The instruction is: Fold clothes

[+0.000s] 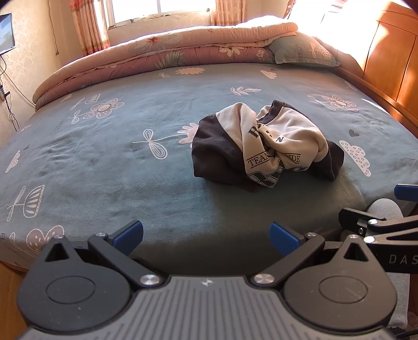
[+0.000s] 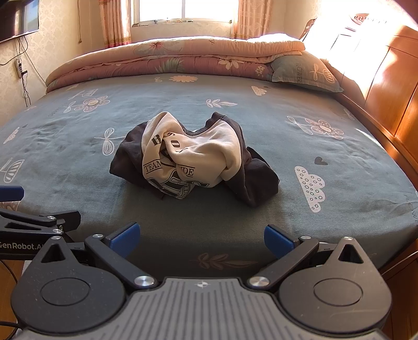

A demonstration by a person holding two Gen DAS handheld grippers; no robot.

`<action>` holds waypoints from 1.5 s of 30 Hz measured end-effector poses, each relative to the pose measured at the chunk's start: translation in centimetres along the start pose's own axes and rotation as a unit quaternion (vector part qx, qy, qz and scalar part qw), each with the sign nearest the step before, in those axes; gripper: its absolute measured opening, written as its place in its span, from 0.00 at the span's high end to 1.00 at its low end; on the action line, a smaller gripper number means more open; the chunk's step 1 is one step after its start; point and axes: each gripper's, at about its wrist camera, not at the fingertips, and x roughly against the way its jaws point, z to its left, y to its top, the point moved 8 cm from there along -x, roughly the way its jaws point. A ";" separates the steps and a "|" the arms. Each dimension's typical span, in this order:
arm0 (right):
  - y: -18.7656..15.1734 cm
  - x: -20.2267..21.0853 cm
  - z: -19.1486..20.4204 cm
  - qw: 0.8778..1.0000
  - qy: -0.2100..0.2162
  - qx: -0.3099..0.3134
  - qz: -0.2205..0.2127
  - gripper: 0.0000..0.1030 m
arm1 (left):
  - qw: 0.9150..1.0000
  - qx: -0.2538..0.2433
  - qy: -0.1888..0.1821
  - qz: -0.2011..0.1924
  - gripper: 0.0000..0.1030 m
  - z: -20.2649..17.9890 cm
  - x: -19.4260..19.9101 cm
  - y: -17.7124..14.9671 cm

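Here, one crumpled sweatshirt (image 1: 263,146), two gaping grippers (image 1: 206,235).

Both my wrist cameras look low from the foot of the bed (image 1: 104,146) toward the window (image 2: 183,10), sharing the whole mattress.

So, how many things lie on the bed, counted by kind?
Crumpled sweatshirt: 1
Folded quilt: 1
Pillow: 1
Total: 3, all on the bed sheet.
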 end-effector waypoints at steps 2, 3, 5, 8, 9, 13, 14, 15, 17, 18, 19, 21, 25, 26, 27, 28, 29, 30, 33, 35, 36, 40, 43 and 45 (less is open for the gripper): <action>0.0 -0.1 -0.1 1.000 0.001 -0.002 0.003 0.00 | 1.000 0.000 0.000 -0.001 0.01 0.1 -0.1 0.0; 0.0 -0.1 -0.1 1.000 0.001 -0.003 0.004 0.00 | 1.000 -0.001 -0.001 -0.002 0.01 0.1 -0.1 0.0; 0.0 -0.1 -0.2 1.000 0.002 -0.006 0.007 0.00 | 1.000 -0.004 0.003 -0.003 0.01 0.0 -0.1 0.0; 0.1 -0.2 -0.3 1.000 0.004 -0.009 0.011 0.00 | 1.000 -0.014 0.013 0.000 0.01 -0.4 0.1 0.1; 0.1 -0.3 -0.4 1.000 0.004 -0.010 0.012 0.00 | 1.000 -0.017 0.014 0.003 0.01 -0.6 0.0 0.2; 0.4 -0.1 -0.3 1.000 0.012 -0.013 0.002 0.00 | 1.000 -0.016 0.015 0.005 0.01 -0.6 -0.4 0.3; 0.5 -0.1 -0.3 1.000 0.014 -0.014 -0.002 0.00 | 1.000 -0.013 0.017 0.001 0.01 -0.5 -0.5 0.4; 0.7 0.0 -0.1 1.000 0.016 -0.011 -0.008 0.00 | 1.000 -0.010 0.017 -0.002 0.01 -0.4 -0.5 0.5; 1.0 0.2 0.3 1.000 0.018 -0.004 -0.022 0.00 | 1.000 -0.009 0.015 -0.003 0.01 -0.3 -0.6 0.6; 1.2 0.3 0.4 1.000 0.016 -0.001 -0.026 0.00 | 1.000 -0.009 0.013 -0.004 0.01 -0.2 -0.7 0.7; 1.3 0.4 0.6 1.000 0.014 0.001 -0.027 0.00 | 1.000 -0.008 0.011 -0.004 0.01 -0.1 -0.7 0.7; 1.4 0.3 0.7 1.000 0.013 0.002 -0.026 0.00 | 1.000 -0.007 0.008 -0.002 0.01 0.0 -0.9 0.6; 1.1 -0.1 0.9 1.000 0.014 0.002 -0.019 0.00 | 1.000 -0.002 0.005 0.004 0.01 0.2 -1.2 0.4; 0.9 -0.2 0.9 1.000 0.015 0.002 -0.016 0.00 | 1.000 -0.003 0.006 0.005 0.01 0.2 -1.3 0.3; 0.9 -0.3 0.9 1.000 0.016 0.001 -0.015 0.00 | 1.000 -0.003 0.008 0.005 0.01 0.2 -1.3 0.3; 0.8 -0.3 0.9 1.000 0.016 0.001 -0.014 0.00 | 1.000 -0.003 0.008 0.005 0.01 0.2 -1.3 0.3; 0.8 -0.3 1.0 1.000 0.017 0.001 -0.013 0.00 | 1.000 -0.003 0.007 0.005 0.01 0.2 -1.3 0.3; 0.7 -0.3 0.9 1.000 0.017 0.000 -0.013 0.00 | 1.000 -0.003 0.007 0.005 0.01 0.2 -1.3 0.3; 0.7 -0.2 0.8 1.000 0.017 -0.001 -0.014 0.00 | 1.000 -0.005 0.007 0.005 0.01 0.1 -1.2 0.3; 0.7 -0.3 0.8 1.000 0.017 -0.001 -0.013 0.00 | 1.000 -0.006 0.007 0.005 0.01 0.0 -1.2 0.3; 0.7 -0.3 0.8 1.000 0.017 -0.001 -0.013 0.00 | 1.000 -0.006 0.007 0.005 0.01 0.0 -1.2 0.3; 0.7 -0.2 0.8 1.000 0.017 0.000 -0.013 0.00 | 1.000 -0.006 0.007 0.005 0.01 0.1 -1.1 0.3; 0.7 -0.3 0.8 1.000 0.018 -0.001 -0.013 0.00 | 1.000 -0.006 0.008 0.005 0.01 0.1 -1.1 0.3; 0.7 -0.3 0.9 1.000 0.018 -0.001 -0.012 0.00 | 1.000 -0.007 0.009 0.004 0.01 0.1 -1.0 0.3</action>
